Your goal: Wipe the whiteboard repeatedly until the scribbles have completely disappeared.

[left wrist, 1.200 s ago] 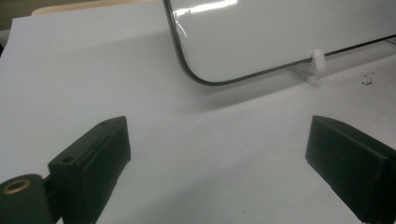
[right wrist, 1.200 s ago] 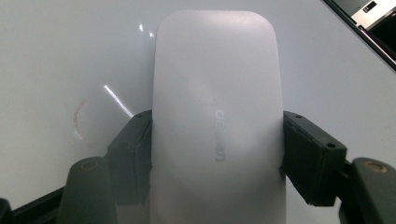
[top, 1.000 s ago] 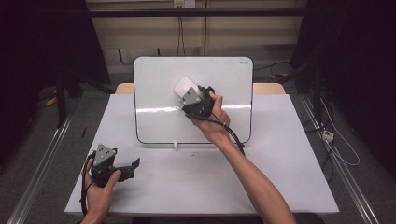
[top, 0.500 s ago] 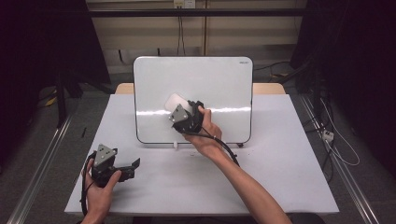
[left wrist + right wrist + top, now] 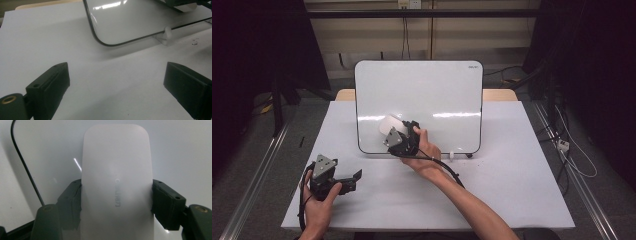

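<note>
A white eraser (image 5: pixel 116 185) is being gripped between the two black jaws of the right gripper (image 5: pixel 393 135), the pads pressing on its long sides, with most of its rounded body reaching out beyond the fingertips (image 5: pixel 167 202). Its face is being held against the lower left part of the whiteboard (image 5: pixel 437 90), so wiping appears to be the step in hand. The left gripper (image 5: pixel 354 177) is being held low over the table (image 5: pixel 512 180), its jaws standing wide apart with nothing between them. The next stroke likely calls for flat, steady pressure along the board.
</note>
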{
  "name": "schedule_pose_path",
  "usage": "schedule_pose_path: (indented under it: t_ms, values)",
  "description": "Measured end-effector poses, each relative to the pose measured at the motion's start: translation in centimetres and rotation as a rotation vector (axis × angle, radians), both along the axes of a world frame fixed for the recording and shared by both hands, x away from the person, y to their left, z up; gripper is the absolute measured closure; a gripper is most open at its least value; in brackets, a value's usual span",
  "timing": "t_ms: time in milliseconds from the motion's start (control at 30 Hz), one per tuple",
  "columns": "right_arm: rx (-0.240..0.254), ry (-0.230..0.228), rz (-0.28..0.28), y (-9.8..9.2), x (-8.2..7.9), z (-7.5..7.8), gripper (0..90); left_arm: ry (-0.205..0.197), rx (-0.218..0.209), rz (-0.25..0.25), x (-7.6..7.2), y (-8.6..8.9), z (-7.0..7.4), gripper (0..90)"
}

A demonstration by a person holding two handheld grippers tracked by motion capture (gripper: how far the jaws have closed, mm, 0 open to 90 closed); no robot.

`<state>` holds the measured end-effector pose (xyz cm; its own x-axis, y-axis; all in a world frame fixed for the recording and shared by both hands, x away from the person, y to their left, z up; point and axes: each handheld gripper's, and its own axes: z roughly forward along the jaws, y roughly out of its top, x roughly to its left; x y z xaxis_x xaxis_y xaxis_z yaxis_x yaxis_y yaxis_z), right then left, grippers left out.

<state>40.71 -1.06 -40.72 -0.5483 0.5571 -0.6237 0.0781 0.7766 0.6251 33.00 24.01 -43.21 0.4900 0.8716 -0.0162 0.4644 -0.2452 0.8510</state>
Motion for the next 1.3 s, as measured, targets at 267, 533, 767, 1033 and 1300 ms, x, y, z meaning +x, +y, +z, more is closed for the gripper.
schedule_pose_path:
  t_ms: [267, 533, 767, 1033, 1300]
  values:
    - [0.082, 0.074, 0.041, -0.2, -0.2, 0.0, 31.9, 0.0, -0.004, 0.002, 0.0, 0.1, 0.0, 6.5]
    - [0.205, 0.12, 0.045, -2.0, 0.1, 0.6, 31.9, 0.003, 0.003, 0.003, 0.2, 0.2, -0.1, 6.5]
    - [0.268, 0.102, 0.02, -4.1, -0.3, 1.3, 31.9, 0.006, 0.0, 0.0, 0.2, 0.0, -0.1, 6.4]
    - [0.323, 0.081, 0.004, -6.0, -0.8, 2.0, 31.9, 0.017, 0.0, -0.004, 0.2, 0.1, -0.1, 6.5]
    - [0.36, 0.069, -0.008, -7.6, -0.9, 2.5, 31.9, 0.024, -0.016, 0.005, 0.2, 0.4, -0.4, 6.4]
